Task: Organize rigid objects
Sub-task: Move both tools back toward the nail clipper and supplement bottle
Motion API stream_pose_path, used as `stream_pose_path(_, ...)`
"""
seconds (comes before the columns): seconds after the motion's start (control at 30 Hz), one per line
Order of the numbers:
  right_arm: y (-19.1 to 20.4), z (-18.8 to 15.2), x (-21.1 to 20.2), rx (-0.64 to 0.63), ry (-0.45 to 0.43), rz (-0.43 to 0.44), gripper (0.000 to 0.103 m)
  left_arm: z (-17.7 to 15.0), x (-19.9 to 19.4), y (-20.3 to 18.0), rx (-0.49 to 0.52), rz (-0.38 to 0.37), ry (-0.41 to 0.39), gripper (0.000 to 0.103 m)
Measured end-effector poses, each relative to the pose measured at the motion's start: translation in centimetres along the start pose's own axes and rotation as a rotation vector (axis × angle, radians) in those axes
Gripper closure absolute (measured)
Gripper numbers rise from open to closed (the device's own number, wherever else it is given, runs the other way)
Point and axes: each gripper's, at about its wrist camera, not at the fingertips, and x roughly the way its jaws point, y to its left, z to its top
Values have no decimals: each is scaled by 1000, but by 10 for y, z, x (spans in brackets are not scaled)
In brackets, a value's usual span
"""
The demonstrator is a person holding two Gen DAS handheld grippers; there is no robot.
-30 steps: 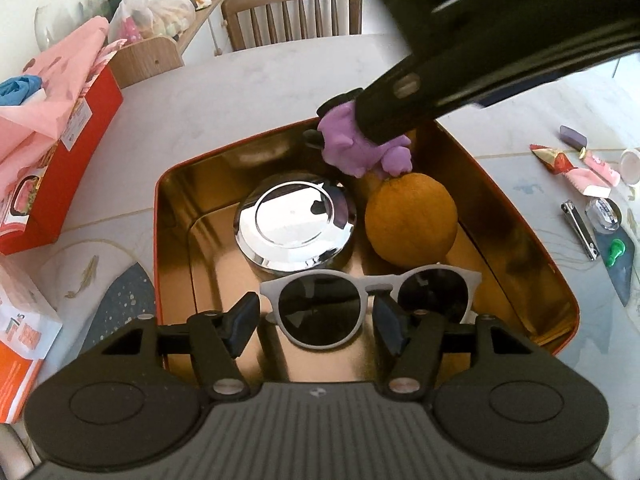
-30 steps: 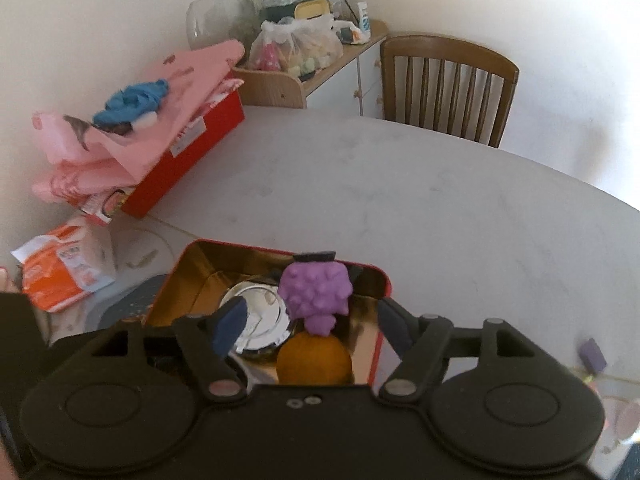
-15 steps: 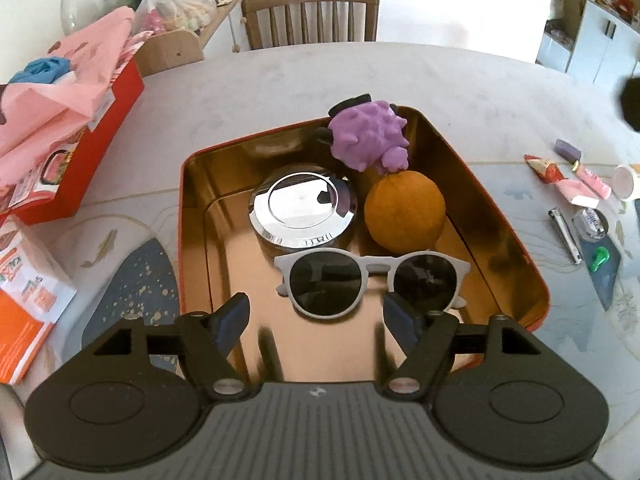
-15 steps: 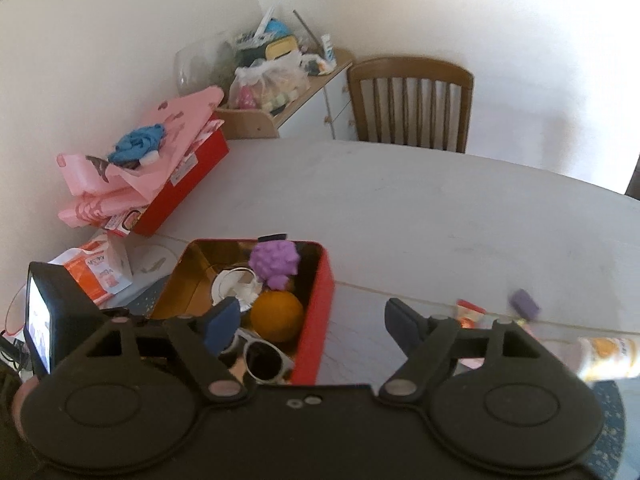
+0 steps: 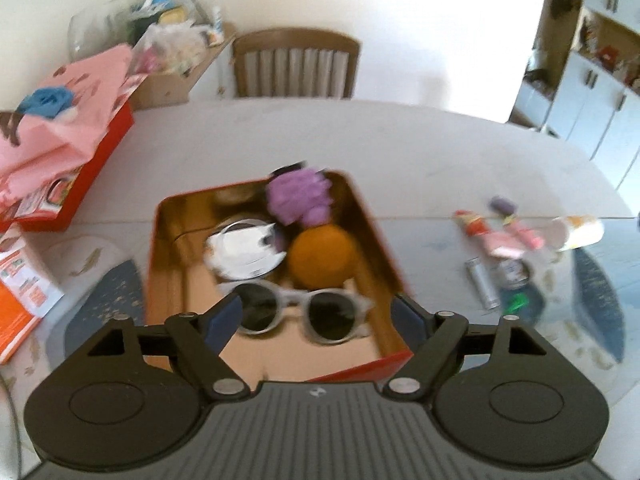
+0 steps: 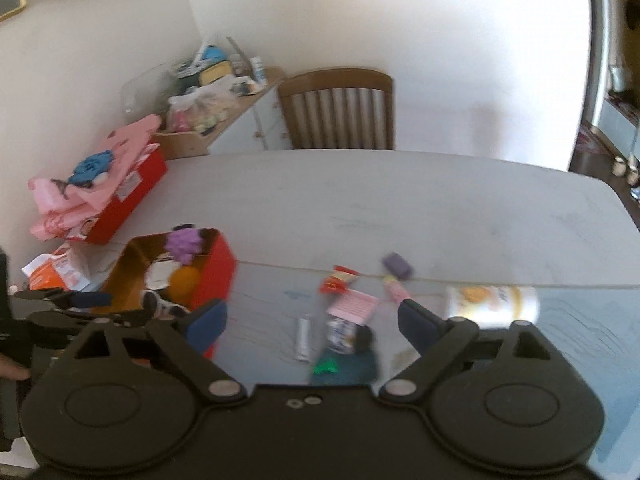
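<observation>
Both our tongs are wide open and empty: left gripper (image 5: 316, 314) hangs over the near end of the tin (image 5: 362, 204), right gripper (image 6: 312, 318) over the loose bits on the table (image 6: 400, 204). Tin already holds sunglasses (image 5: 304, 310), a mirror-chrome lid (image 5: 244, 250), a matte orange (image 5: 320, 258) and a knobbly purple toy (image 5: 298, 198). Main risk: the slim metal clipper (image 6: 303, 338) and flat pink card (image 6: 354, 306) lie flush, so pads may skid, and the bottle (image 6: 492, 306) on its side could roll off.
</observation>
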Motion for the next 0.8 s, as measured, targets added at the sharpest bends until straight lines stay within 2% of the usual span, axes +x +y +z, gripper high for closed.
stream_pose_path(0.2, -40, -11, -6, 37, 10, -41, 3, 5, -6, -39, 1, -65, -32, 20)
stream_pose_path(0.4, -77, -19, -10, 51, 30, -56, 1, 6, 0, -79, 29, -84, -41, 20)
stream_pose_path(0.8, -129, -18, 3, 20, 60, -81, 1, 4, 44, -134, 35, -11, 1, 20)
